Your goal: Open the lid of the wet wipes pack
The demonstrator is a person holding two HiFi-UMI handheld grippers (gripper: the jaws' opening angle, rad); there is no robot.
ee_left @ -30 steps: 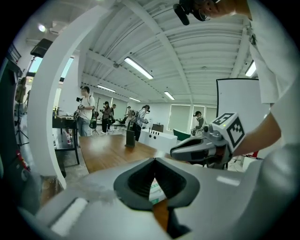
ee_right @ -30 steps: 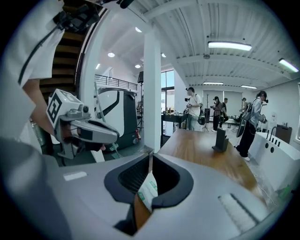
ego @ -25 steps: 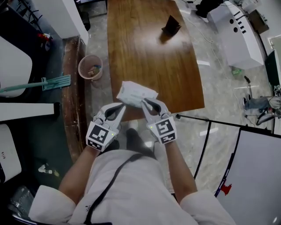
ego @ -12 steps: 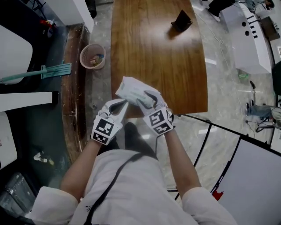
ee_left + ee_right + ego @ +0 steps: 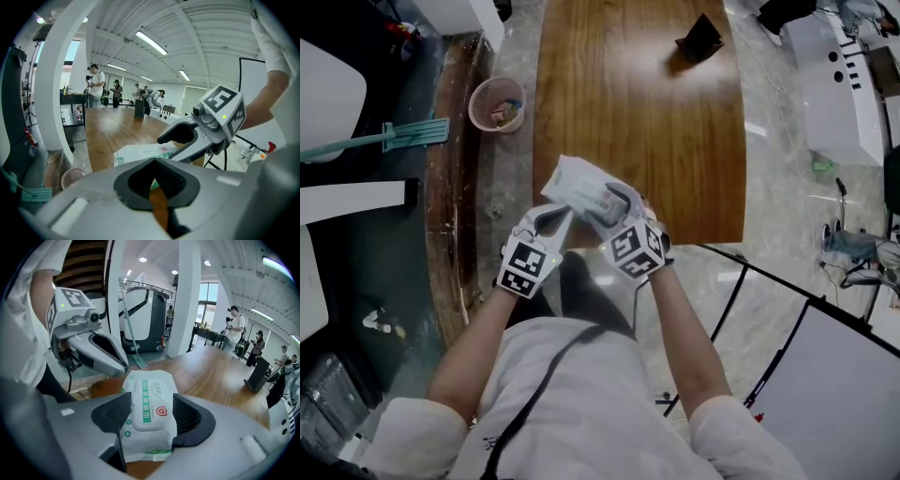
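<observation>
The white wet wipes pack (image 5: pixel 578 190) with a green label lies tilted over the near edge of the wooden table (image 5: pixel 637 112). My left gripper (image 5: pixel 555 217) is shut, pinching the pack's near left corner; in the left gripper view a green sliver of the pack (image 5: pixel 154 184) shows between the meeting pads. My right gripper (image 5: pixel 615 202) has just been opening its jaws and now straddles the pack. In the right gripper view the pack (image 5: pixel 151 414) and its closed lid (image 5: pixel 149 401) lie between the wide-spread pads, which do not press on it.
A black stand (image 5: pixel 700 37) sits on the table's far end. A pink wastebasket (image 5: pixel 497 103) and a green mop (image 5: pixel 384 141) are on the floor to the left. White equipment (image 5: pixel 844 84) stands at the right. Several people stand far off.
The right gripper, earlier shut at the pack's right edge, has spread its jaws over the pack. Both grippers and the pack have sunk toward the table edge.
</observation>
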